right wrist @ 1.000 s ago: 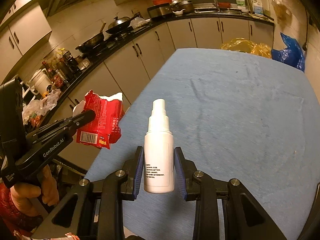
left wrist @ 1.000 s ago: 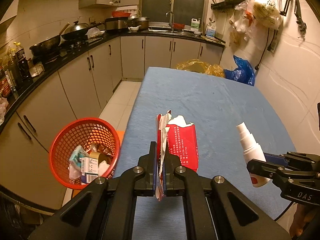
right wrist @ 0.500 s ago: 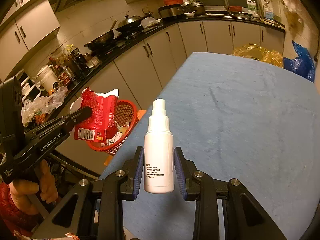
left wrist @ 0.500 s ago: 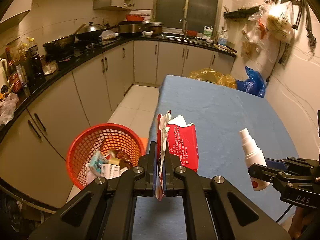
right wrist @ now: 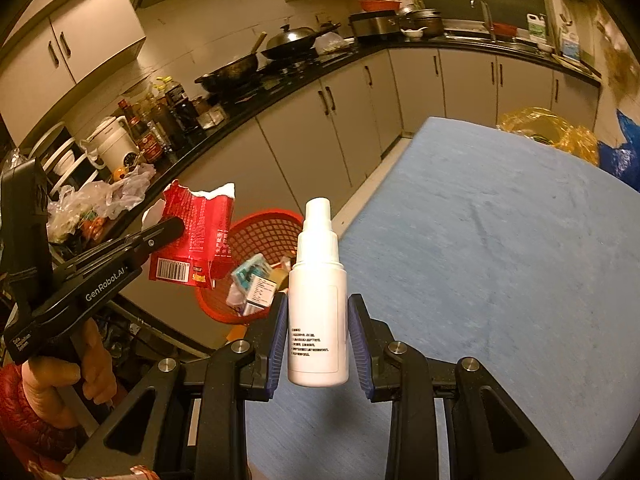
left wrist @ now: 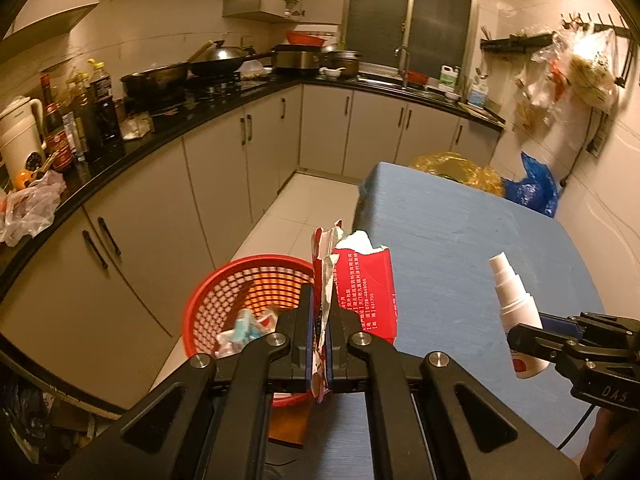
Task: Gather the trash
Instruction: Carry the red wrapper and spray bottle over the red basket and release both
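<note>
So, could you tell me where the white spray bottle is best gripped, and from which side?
Grip the white spray bottle on its straight cylindrical body, below the shoulder, coming in from the side with one pad on each flank, as the right gripper does now. The nozzle neck is narrow and stepped, so pads would probably slip there; the upright body offers parallel faces.

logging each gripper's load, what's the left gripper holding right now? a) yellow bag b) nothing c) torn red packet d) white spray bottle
c: the left gripper is shut on the torn red packet, near the red basket; the white spray bottle sits in the right gripper.
</note>
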Motion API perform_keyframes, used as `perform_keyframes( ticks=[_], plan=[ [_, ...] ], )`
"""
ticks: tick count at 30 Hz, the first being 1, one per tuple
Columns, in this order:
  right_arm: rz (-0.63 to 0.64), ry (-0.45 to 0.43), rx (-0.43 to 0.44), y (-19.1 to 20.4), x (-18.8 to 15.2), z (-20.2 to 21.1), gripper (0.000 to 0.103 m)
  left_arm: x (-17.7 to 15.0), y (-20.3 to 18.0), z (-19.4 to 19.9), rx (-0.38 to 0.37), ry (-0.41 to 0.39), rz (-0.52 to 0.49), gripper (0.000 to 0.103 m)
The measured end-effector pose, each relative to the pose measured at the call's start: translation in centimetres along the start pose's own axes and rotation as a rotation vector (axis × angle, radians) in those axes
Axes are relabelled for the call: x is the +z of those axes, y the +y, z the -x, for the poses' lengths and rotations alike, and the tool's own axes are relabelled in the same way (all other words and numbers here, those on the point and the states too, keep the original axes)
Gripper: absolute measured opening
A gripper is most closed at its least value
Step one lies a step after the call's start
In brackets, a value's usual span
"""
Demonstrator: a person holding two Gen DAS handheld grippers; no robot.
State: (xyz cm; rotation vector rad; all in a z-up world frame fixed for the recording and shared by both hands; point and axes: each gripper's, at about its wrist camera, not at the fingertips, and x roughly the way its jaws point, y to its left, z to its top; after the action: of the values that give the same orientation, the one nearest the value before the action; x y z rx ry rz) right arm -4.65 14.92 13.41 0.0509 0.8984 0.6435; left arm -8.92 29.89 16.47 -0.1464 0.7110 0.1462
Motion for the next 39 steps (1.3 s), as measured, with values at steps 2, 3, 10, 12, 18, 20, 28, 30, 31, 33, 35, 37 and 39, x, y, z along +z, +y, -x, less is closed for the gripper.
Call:
perform_keyframes(
  ticks=[2,3,10,12,18,20,28,30,31,33,35,37,39],
  plan=[
    [0.006,0.002,0.006,0.6,0.5,-0.6,0.032,0.1,0.8,-0.1,0.008,0.0,0.007,0.004],
    [0.009,0.003,0.009,0.9,0.7,-0.9,0.032,0.2,1.3,-0.2,0.012,0.0,0.011,0.004],
    [0.016,0.023,0.033,2.6,2.0,-3.1,0.032,0.5,4.6,-0.9,0.036,0.01,0.042,0.004],
    [0.01,0.03,0.039,3.1,2.6,-3.8,0.032,0.5,5.3,-1.3,0.038,0.016,0.049,0.004],
    [0.003,0.042,0.05,4.3,4.1,-5.5,0.032,0.6,6.7,-2.3,0.034,0.028,0.059,0.004],
    [0.005,0.05,0.054,4.8,4.5,-6.2,0.032,0.7,7.0,-2.7,0.032,0.034,0.061,0.004],
    [0.008,0.092,0.067,6.0,5.5,-8.9,0.032,0.5,7.9,-4.4,0.028,0.063,0.065,0.004],
    [0.008,0.102,0.071,6.3,5.6,-9.7,0.032,0.3,8.1,-4.8,0.029,0.072,0.066,0.004],
    [0.007,0.11,0.075,6.4,5.7,-10.1,0.032,0.2,8.2,-5.1,0.029,0.078,0.067,0.004],
    [0.01,0.123,0.075,6.6,5.7,-10.9,0.032,0.0,8.4,-5.6,0.033,0.087,0.066,0.004],
    [0.016,0.133,0.076,6.7,5.8,-11.5,0.032,-0.2,8.7,-6.2,0.034,0.098,0.065,0.004],
    [0.023,0.141,0.072,6.8,5.7,-12.2,0.032,-0.4,8.8,-6.7,0.037,0.11,0.062,0.004],
    [0.017,0.152,0.072,6.7,5.7,-12.7,0.032,-0.6,8.9,-7.3,0.035,0.121,0.06,0.004]
  ],
)
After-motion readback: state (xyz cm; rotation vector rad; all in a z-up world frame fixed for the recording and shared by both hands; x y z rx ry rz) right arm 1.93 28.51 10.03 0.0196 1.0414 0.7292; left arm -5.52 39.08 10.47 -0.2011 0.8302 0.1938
